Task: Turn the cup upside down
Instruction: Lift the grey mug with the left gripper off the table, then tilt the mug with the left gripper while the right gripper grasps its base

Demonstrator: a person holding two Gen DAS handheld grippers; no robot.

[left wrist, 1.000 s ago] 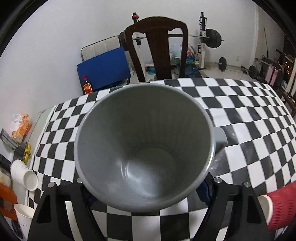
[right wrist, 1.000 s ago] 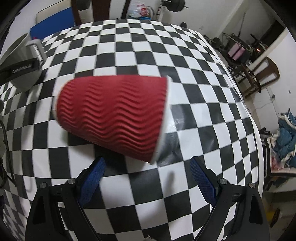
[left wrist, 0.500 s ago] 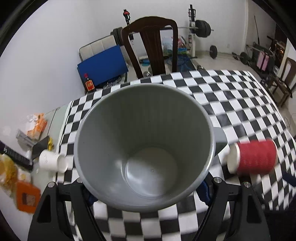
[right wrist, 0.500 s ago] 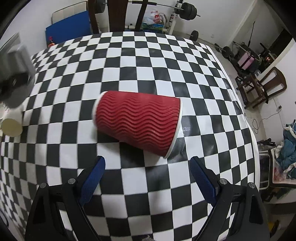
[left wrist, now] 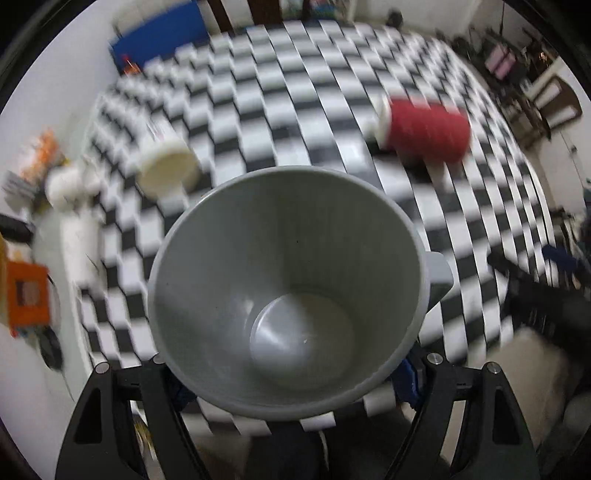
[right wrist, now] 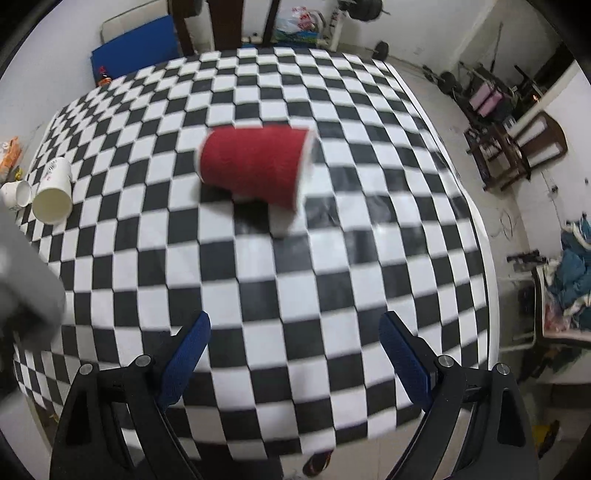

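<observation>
My left gripper (left wrist: 291, 384) is shut on a grey cup (left wrist: 288, 288) with a side handle; its open mouth faces the camera and it is held above the near edge of the table. The cup's blurred grey side shows at the left edge of the right wrist view (right wrist: 26, 288). A red ribbed paper cup (right wrist: 255, 171) lies on its side on the checkered table (right wrist: 332, 258), also seen in the left wrist view (left wrist: 424, 129). My right gripper (right wrist: 295, 354) is open and empty, pulled back well short of the red cup.
A white paper cup (right wrist: 53, 192) lies on its side at the table's left, next to a smaller white cup (right wrist: 16, 194). Orange packets (left wrist: 27, 299) sit at the left. A dark wooden chair (right wrist: 221, 22) stands behind the table; another chair (right wrist: 539, 144) stands to the right.
My right gripper has drawn back from the red cup, which now lies farther away. My left gripper has lifted and tipped downward with the grey cup, showing more of the tabletop.
</observation>
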